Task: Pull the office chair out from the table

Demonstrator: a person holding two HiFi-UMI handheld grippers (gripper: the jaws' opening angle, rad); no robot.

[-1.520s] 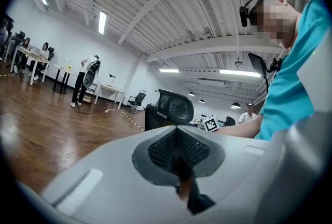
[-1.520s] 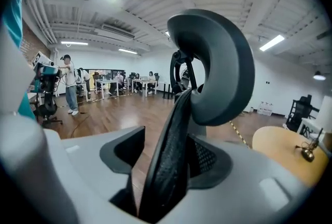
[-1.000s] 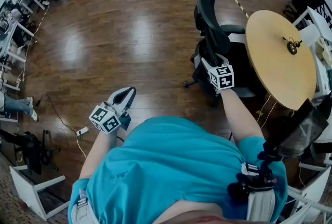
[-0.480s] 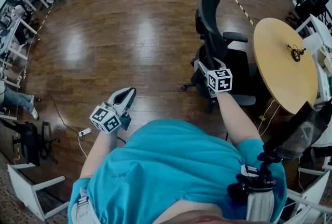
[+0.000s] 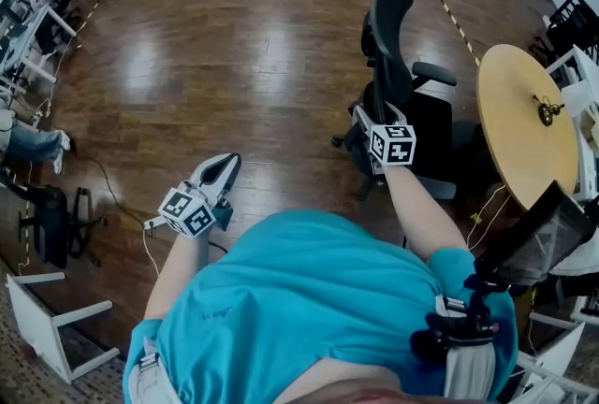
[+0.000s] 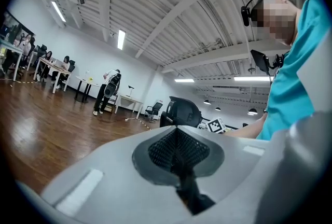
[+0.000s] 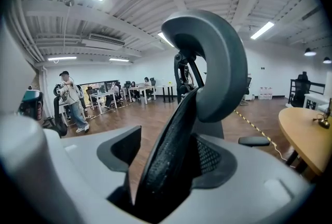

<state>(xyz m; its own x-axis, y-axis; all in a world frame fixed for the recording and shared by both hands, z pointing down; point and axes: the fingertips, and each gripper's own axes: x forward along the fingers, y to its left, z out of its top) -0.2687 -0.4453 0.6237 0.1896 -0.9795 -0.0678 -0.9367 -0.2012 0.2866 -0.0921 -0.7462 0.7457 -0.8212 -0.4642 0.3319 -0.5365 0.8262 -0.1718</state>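
The black office chair (image 5: 388,47) stands on the wood floor, clear of the round wooden table (image 5: 524,122) at the right. My right gripper (image 5: 368,119) reaches onto the chair's mesh backrest (image 7: 171,155), just below the headrest (image 7: 218,62). Its jaws are opening: the backrest lies between them, with floor showing in a gap beside the left jaw. My left gripper (image 5: 220,170) hangs over bare floor at the left, level and shut on nothing. In the left gripper view the left gripper (image 6: 179,153) looks at the chair (image 6: 181,111) from the side.
A small dark object (image 5: 547,112) sits on the table. A power strip with its cable (image 5: 150,224) lies on the floor by my left gripper. Desks with seated people (image 5: 37,0) line the far left. Striped tape (image 5: 449,9) runs across the floor behind the chair.
The chair and my right gripper have come away from the table together, and the gap to the tabletop has widened. The left gripper moved along with the person and stayed shut.
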